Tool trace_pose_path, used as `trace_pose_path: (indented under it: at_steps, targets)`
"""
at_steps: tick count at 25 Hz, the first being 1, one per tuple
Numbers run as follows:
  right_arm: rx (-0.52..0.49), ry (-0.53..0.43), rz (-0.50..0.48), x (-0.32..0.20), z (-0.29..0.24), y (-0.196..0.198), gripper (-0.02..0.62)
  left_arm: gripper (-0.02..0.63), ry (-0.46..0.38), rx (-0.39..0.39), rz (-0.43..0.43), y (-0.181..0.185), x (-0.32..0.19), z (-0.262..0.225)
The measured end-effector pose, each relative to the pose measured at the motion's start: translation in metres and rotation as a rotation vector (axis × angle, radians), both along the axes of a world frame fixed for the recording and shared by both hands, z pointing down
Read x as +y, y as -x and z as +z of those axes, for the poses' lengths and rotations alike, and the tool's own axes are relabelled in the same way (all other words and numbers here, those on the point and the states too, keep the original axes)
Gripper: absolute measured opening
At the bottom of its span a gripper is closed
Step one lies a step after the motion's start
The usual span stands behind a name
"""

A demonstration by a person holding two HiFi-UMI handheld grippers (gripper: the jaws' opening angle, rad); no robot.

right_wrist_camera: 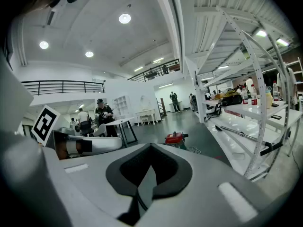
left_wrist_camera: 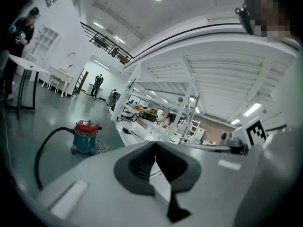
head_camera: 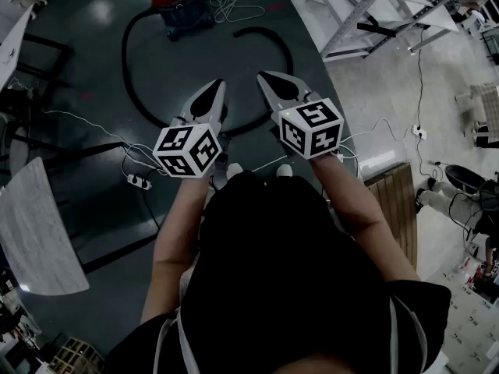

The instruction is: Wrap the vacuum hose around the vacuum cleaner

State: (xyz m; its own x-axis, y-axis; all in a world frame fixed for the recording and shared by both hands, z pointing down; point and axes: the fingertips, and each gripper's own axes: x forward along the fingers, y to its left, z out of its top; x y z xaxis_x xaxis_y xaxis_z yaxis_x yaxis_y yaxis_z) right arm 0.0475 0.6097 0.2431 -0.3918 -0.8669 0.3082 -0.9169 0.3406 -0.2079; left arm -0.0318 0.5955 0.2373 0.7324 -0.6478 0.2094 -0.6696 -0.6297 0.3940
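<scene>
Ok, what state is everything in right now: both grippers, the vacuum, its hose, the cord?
left gripper: shut, empty, held above the floor.
right gripper: shut, empty, held beside the left one.
vacuum cleaner: upright on the floor, nothing wrapped around it.
vacuum hose: unwrapped, lying in a wide loop on the floor, one end at the vacuum cleaner.
white cord: loose pile on the floor beside the vacuum cleaner.

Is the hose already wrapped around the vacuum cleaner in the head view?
No, the hose lies spread in a wide loop on the floor, beside the vacuum cleaner rather than coiled around it.
</scene>
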Motion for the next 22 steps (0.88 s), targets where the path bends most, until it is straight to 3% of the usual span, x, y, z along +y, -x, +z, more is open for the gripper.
trace_pose_path:
  at_steps: [22]
  targets:
    - [-0.052, 0.028, -0.002, 0.001, 0.014, 0.002, -0.003, 0.009, 0.026, -0.016, -0.018, 0.008, 0.000, 0.012]
